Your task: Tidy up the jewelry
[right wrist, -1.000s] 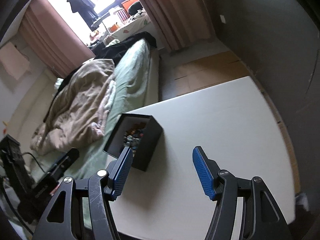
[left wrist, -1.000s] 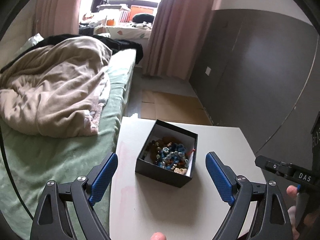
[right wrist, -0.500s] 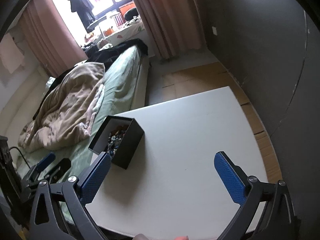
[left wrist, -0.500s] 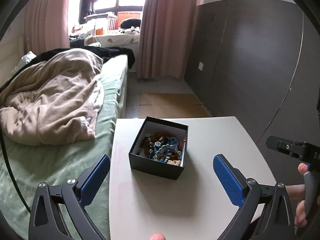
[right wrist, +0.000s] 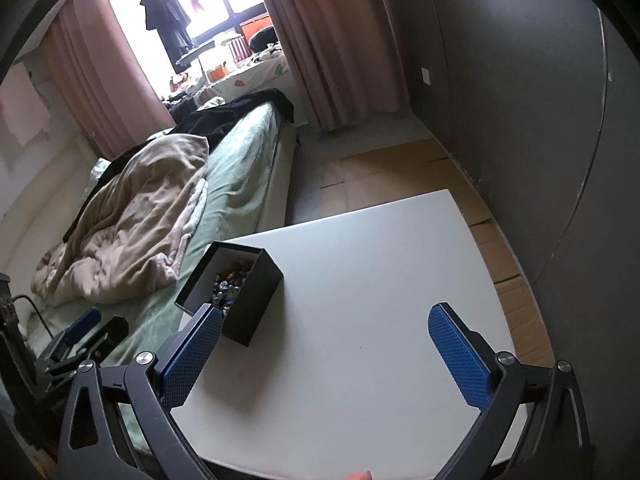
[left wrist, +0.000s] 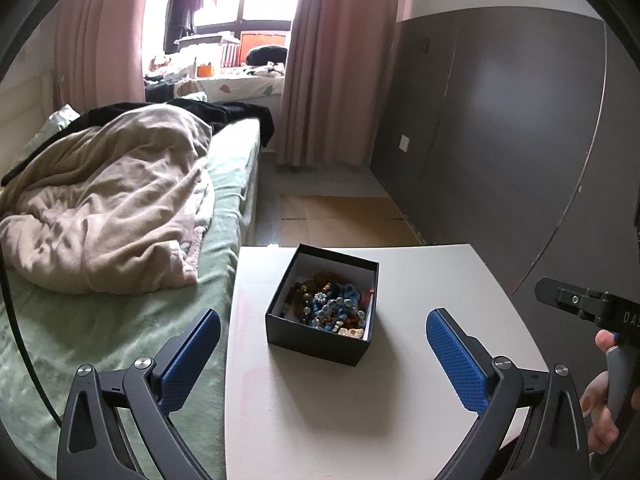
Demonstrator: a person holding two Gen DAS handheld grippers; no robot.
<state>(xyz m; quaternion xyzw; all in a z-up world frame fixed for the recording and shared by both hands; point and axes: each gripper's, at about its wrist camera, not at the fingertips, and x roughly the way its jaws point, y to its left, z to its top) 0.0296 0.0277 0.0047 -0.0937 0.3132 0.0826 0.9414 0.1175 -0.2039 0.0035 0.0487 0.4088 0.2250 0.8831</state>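
Observation:
A small black box (left wrist: 316, 338) with a white lining stands on the white table (left wrist: 360, 420), near its left edge. A heap of beaded jewelry (left wrist: 330, 306), blue, brown and pearly, lies inside it. My left gripper (left wrist: 323, 322) hangs wide open above the table, short of the box, with nothing between its blue pads. In the right wrist view the same box (right wrist: 248, 304) sits at the left and the beaded jewelry (right wrist: 232, 280) shows inside. My right gripper (right wrist: 325, 314) is wide open over bare table, to the right of the box.
A bed (left wrist: 120, 300) with a green sheet and a beige blanket (left wrist: 104, 208) runs along the table's left side. A dark wall (left wrist: 500, 140) stands to the right. A person's hand (left wrist: 600, 400) holds the other gripper's handle at the right edge.
Both grippers' jaws have spread wider. The right gripper's view has shifted so the box sits further left and smaller. The left view has levelled slightly.

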